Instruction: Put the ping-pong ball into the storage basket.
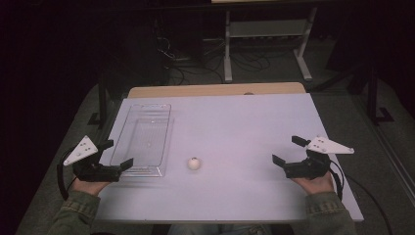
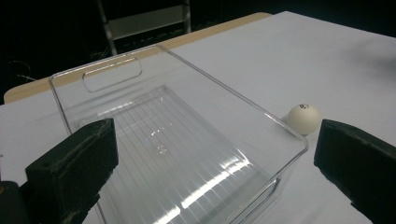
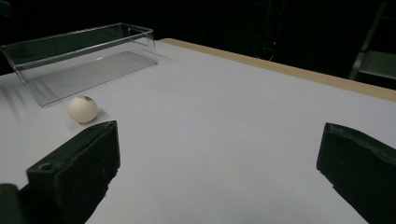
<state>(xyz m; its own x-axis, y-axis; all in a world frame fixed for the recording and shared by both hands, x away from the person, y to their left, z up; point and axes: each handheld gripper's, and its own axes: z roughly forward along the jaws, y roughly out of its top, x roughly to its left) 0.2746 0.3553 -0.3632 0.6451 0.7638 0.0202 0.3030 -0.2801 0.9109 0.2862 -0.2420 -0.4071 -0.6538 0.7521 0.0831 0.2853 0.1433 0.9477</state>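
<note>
Both my jaws stand wide apart, nothing in them. Left gripper (image 1: 116,155) hovers at the near end of the clear plastic bin (image 1: 142,139); right gripper (image 1: 288,152) is well apart to the bin's right. White ball (image 1: 194,163) sits on the table (image 1: 244,127) just beside the bin's near right corner. Judging by that: nothing grasped, ball not yet in the bin.

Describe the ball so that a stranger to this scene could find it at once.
Start at the white table and find the clear bin on its left side. Just right of the bin's near corner lies the ball, apart from it: small, round, off-white, with a dark mark on top.
</note>
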